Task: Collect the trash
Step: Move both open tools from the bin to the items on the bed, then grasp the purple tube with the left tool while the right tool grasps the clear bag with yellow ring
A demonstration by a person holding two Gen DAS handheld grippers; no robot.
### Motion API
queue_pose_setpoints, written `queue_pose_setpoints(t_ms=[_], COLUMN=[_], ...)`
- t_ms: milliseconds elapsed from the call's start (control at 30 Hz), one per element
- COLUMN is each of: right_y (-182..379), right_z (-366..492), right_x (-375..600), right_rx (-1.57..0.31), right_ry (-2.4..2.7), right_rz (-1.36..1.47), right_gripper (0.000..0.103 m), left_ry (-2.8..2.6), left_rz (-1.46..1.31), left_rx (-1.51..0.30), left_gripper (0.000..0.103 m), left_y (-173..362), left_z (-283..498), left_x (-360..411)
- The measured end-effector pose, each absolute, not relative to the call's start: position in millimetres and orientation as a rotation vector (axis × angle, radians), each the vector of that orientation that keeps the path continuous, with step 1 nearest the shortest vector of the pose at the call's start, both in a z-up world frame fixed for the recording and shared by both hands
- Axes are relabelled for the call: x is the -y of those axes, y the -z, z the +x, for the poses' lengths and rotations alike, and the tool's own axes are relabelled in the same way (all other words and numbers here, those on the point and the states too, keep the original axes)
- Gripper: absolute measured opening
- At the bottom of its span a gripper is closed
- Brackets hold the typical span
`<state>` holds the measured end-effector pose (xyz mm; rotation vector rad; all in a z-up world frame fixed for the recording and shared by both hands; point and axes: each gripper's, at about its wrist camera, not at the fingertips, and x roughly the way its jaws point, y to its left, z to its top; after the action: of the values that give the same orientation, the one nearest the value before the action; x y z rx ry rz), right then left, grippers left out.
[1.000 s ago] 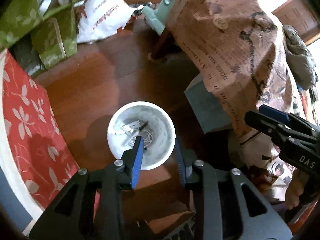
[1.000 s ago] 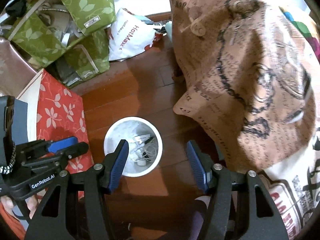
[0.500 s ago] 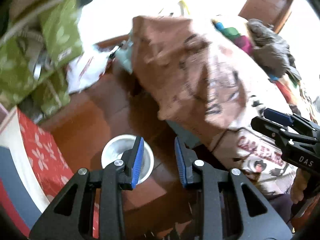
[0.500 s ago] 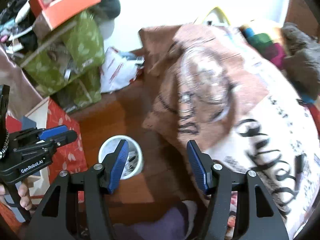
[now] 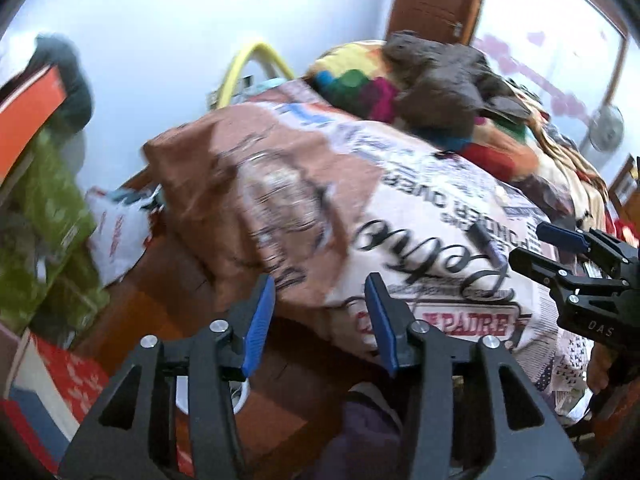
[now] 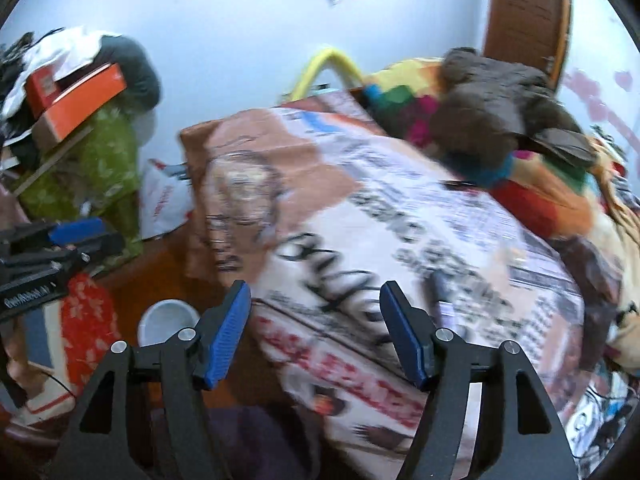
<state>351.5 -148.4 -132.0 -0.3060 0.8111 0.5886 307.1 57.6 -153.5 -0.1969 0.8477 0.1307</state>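
Observation:
A white trash bin (image 6: 168, 322) stands on the wooden floor beside the bed; in the left wrist view only its rim (image 5: 240, 396) shows behind my fingers. My left gripper (image 5: 320, 320) is open and empty, raised toward the bed. My right gripper (image 6: 316, 332) is open wide and empty, above the bed's edge. A small dark pen-like object (image 5: 486, 242) lies on the printed bedspread (image 5: 400, 208); it also shows in the right wrist view (image 6: 438, 292). The right gripper shows at the right of the left wrist view (image 5: 568, 256), the left gripper at the left of the right wrist view (image 6: 60, 244).
The bed holds a brown garment (image 6: 492, 100) and colourful blankets (image 5: 360, 88). Green bags (image 6: 92, 164), an orange box (image 6: 76, 96) and a white plastic bag (image 5: 116, 236) crowd the left wall. A red floral box (image 6: 86, 320) sits near the bin.
Both grippers tilted up from looking down into the bin to facing the bed and wall. The bin slid to the bottom of both views. The left gripper opened wider.

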Motion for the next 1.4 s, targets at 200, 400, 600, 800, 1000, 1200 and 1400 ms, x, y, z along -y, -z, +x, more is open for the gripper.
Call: queue_pose_setpoints(t_ms=[200, 400, 600, 800, 1000, 1200, 1400], right_y=[152, 179, 188, 201, 227, 239, 247], right_z=[385, 421, 465, 530, 591, 602, 597], right_x=[215, 267, 295, 306, 309, 292, 276], right_rx=[-0.861, -0.931, -0.961, -0.999, -1.065, -1.041, -0.973], right_ry=[-0.473, -0.379, -0.353, -0.365, -0.343, -0.361, -0.299], right_rz=[-0.297, -0.256, -0.197, -0.131, -0.029, -0.039, -0.12], right_gripper=[0.063, 0.063, 0.063, 0.063, 0.063, 0.063, 0.065], left_ry=[-0.044, 0.039, 0.132, 0.172, 0.2, 0.21, 0.222], left_rz=[-0.15, -0.162, -0.169, -0.23, -0.295, -0.307, -0.24], left_rx=[-0.863, -0.924, -0.983, -1.051, -1.086, -1.078, -1.049], left_gripper=[0.056, 0.056, 0.056, 0.056, 0.056, 0.053, 0.049], left_y=[151, 172, 202, 236, 261, 274, 272], left_z=[349, 397, 451, 496, 519, 530, 530], left_x=[-8, 36, 88, 118, 133, 136, 146])
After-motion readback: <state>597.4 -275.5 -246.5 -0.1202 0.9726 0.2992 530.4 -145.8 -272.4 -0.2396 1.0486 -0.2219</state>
